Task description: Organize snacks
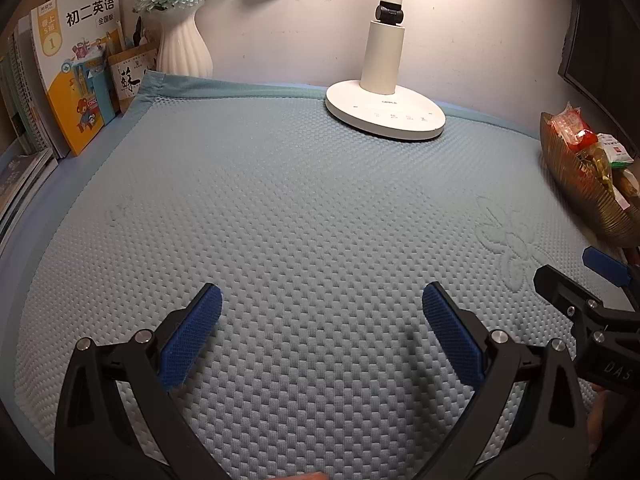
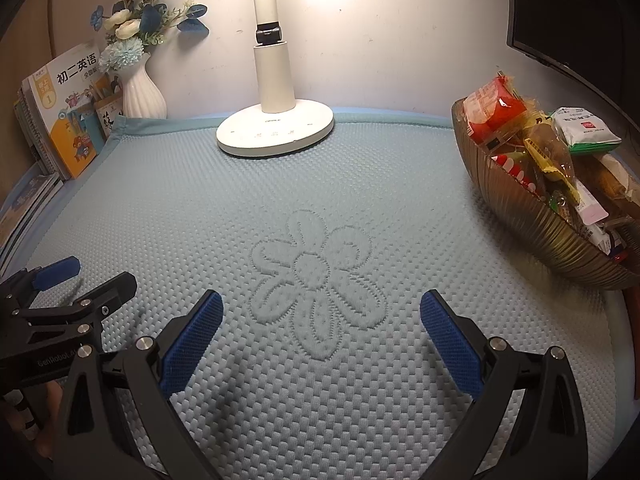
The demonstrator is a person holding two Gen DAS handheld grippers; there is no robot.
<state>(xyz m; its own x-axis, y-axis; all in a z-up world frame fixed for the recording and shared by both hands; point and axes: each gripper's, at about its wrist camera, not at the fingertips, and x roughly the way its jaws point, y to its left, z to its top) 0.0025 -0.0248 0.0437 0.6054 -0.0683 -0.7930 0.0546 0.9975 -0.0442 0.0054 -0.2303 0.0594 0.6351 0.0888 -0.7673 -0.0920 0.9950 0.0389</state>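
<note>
A ribbed brown bowl (image 2: 532, 228) stands at the right edge of the blue mat (image 2: 200, 200), piled with snack packets. Among them are a red packet (image 2: 496, 108), a white-and-green packet (image 2: 584, 128) and a yellow wrapper (image 2: 548, 160). My right gripper (image 2: 322, 304) is open over the stitched flower (image 2: 316, 280), left of the bowl, with nothing between its blue pads. My left gripper (image 1: 322, 300) is open too, over bare mat (image 1: 300, 200). The same bowl (image 1: 580, 196) shows at the far right of the left wrist view. Each gripper appears at the edge of the other's view: right gripper (image 1: 566, 266), left gripper (image 2: 96, 274).
A white desk lamp (image 2: 276, 128) stands at the back of the mat. A white vase (image 2: 142, 92) with blue flowers and upright books (image 2: 64, 116) fill the back left corner. A dark monitor (image 2: 580, 12) hangs behind the bowl. More books (image 1: 20, 184) lie flat at the left edge.
</note>
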